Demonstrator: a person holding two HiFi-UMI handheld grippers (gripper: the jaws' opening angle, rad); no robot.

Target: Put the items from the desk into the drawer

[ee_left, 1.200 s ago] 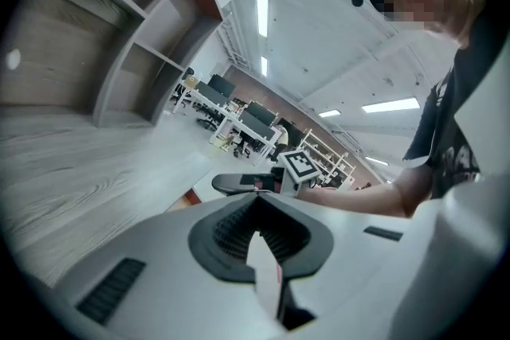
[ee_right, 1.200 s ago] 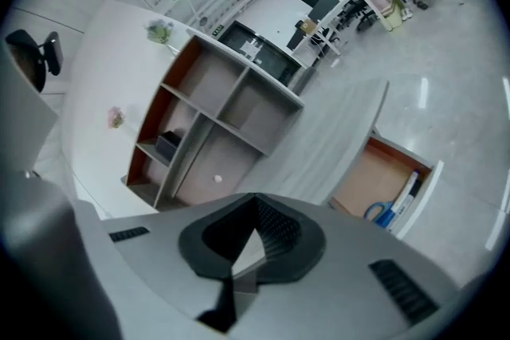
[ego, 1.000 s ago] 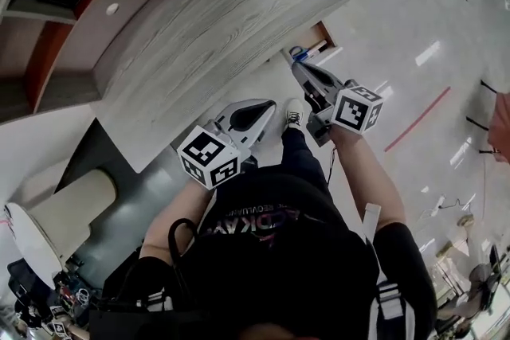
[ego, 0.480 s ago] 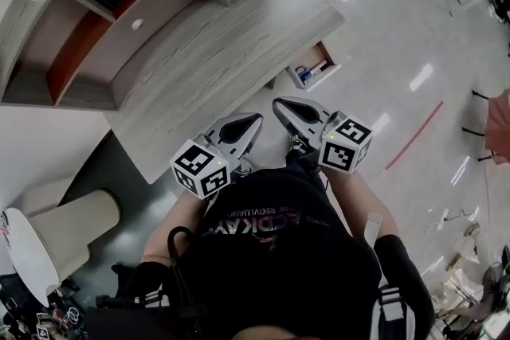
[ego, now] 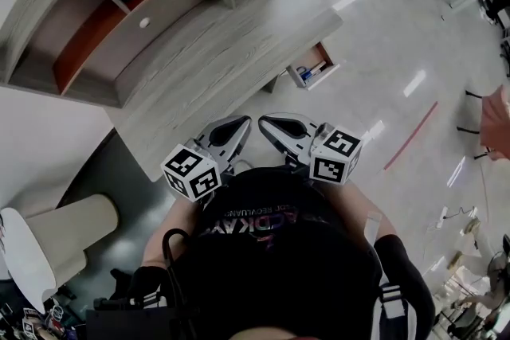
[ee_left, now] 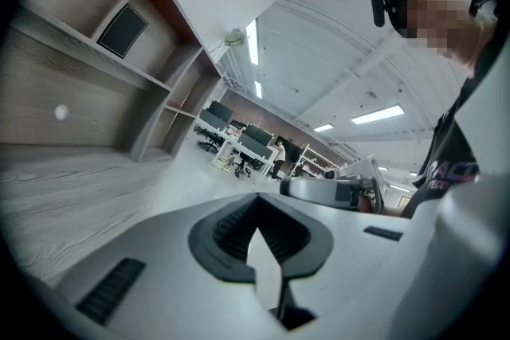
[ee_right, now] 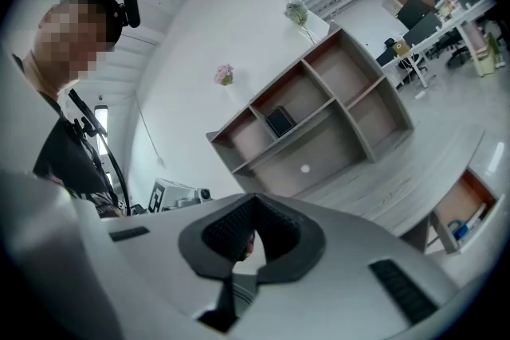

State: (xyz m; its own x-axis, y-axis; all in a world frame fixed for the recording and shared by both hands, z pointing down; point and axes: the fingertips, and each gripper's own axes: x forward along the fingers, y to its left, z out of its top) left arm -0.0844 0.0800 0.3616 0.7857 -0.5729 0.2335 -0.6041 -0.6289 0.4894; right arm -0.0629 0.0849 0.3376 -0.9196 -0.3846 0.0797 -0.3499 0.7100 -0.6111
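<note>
upside-down pale lettering across the chest of the person's black shirt [ego: 267, 220], in two lines, too dim and reversed to spell out with certainty. on the left gripper [ego: 237, 125] and the right gripper [ego: 269, 122], cubes with black-and-white square markers: patterns only, no letters or digits.

A small wooden drawer [ego: 321, 60] stands pulled open under the far right end of a pale grey wood-grain bench [ego: 223, 52]. Inside it lie a blue item [ego: 300, 75] and, just beside it, a slim pen-like item [ego: 316, 69].
</note>
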